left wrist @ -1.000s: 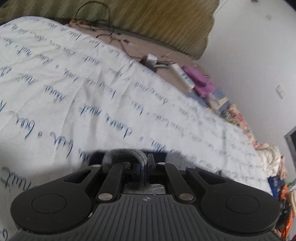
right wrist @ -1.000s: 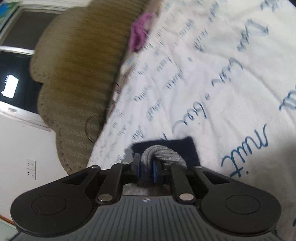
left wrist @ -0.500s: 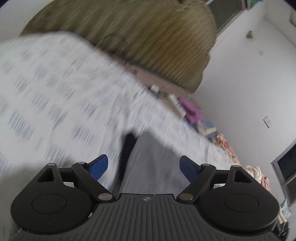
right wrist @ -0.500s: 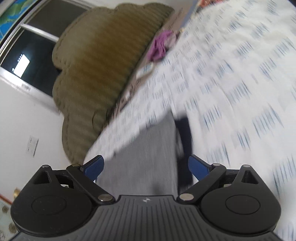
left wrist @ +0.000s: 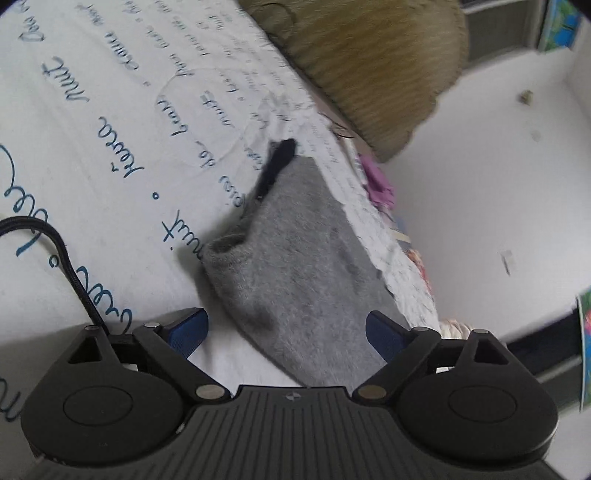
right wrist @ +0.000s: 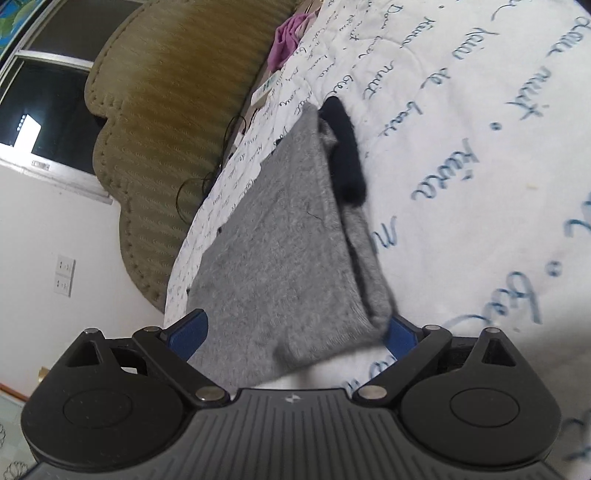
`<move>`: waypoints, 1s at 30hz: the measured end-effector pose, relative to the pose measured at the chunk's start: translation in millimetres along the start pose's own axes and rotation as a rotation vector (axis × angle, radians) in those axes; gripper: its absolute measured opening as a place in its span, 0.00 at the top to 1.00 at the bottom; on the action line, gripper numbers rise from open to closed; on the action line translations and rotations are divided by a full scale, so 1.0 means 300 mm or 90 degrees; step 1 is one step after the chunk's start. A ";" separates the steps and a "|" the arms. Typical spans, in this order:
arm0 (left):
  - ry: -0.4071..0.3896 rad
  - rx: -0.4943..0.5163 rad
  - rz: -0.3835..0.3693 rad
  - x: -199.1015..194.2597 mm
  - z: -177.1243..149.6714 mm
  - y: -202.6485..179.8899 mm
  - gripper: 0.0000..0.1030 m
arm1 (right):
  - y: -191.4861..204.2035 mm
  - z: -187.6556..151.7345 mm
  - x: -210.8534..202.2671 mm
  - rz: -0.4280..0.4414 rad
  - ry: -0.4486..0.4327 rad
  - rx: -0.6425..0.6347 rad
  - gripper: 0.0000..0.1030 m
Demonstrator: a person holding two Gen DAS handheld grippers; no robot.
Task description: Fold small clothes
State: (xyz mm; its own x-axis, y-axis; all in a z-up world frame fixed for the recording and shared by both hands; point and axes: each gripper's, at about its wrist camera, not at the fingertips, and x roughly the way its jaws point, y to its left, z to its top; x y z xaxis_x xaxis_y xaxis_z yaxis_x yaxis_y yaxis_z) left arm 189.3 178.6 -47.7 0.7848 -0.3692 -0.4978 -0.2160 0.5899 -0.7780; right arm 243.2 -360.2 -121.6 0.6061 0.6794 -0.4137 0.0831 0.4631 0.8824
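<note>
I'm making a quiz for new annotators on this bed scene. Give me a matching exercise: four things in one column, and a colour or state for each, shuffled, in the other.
Things:
1. grey garment
2. headboard
3. crumpled cloth by the headboard
4. right gripper

Colours or states:
A. olive, ribbed
B. open
C. lying on the white bedspread, dark trim at its far end
D. purple

Pairs: 1-C, 2-A, 3-D, 4-B

White script-printed bed cover (left wrist: 110,155); grey sock (left wrist: 295,266) with dark toe lies flat on it.
</note>
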 end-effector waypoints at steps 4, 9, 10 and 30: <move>0.003 -0.015 0.011 0.039 0.022 -0.017 0.35 | 0.035 -0.005 0.049 -0.016 -0.019 -0.013 0.13; 0.009 -0.010 0.038 0.086 0.040 -0.026 0.56 | -0.005 -0.011 0.107 -0.003 0.014 0.025 0.64; 0.006 -0.002 0.042 0.091 0.041 -0.028 0.56 | -0.011 -0.015 0.112 -0.001 0.012 0.025 0.65; -0.026 0.112 0.015 -0.074 0.043 -0.254 0.97 | 0.134 0.016 -0.018 0.035 -0.061 -0.027 0.96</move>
State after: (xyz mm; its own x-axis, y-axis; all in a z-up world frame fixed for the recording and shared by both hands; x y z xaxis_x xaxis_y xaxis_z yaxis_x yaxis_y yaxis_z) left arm 195.7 151.1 27.7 0.8045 -0.3257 -0.4967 -0.1333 0.7160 -0.6853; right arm 247.0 -347.9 -82.8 0.6815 0.6478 -0.3404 0.0152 0.4526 0.8916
